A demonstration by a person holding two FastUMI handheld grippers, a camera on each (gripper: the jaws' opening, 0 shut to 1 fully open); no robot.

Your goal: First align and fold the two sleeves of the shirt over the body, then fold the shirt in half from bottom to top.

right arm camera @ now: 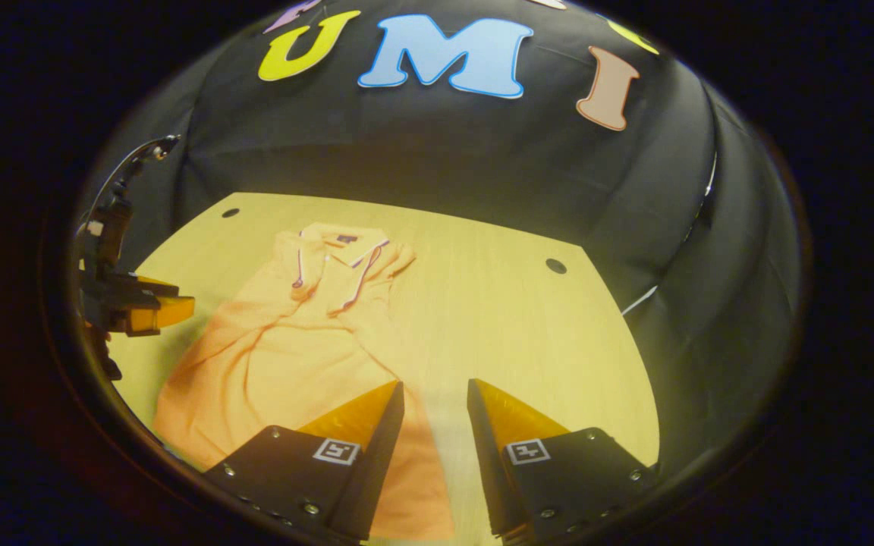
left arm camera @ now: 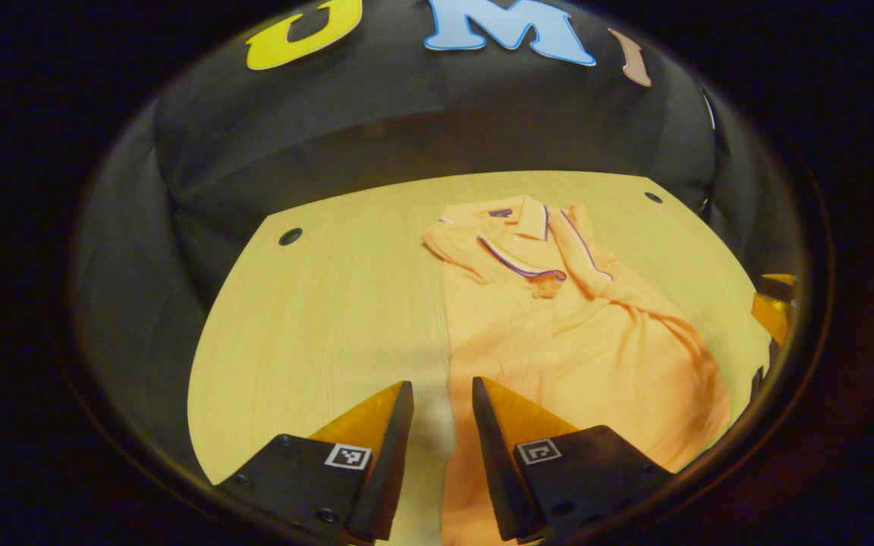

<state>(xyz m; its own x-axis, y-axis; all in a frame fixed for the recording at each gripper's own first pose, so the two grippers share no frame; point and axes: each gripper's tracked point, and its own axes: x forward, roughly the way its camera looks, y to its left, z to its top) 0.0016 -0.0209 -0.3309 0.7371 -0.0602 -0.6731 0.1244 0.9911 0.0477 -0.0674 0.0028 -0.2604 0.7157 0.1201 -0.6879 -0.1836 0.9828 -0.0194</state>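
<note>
Counter of pale wood carries an orange polo shirt, lying collar away from the person and hem toward them, with both sleeves already drawn in over the body so the garment forms a long narrow shape.

On the left, the left gripper hangs above the shirt's left edge near the hem, its fingers apart with nothing between them; bare counter shows through the gap. In the right gripper view the same tool appears farther off at the left margin, above the shirt's far side.

On the right, the right gripper hangs over the opposite lower edge, its fingers likewise apart and empty, one over cloth, the other over bare wood.

Judging from how it lies, the sleeve step looks done and the bottom-to-top fold remains. The shirt is light, soft knit: it will drape and sag between two pinch points, and the folded-in sleeves may slide out if it is lifted high. Best hold is probably the two hem corners, pinching all layers together, then carrying them low toward the collar.
</note>
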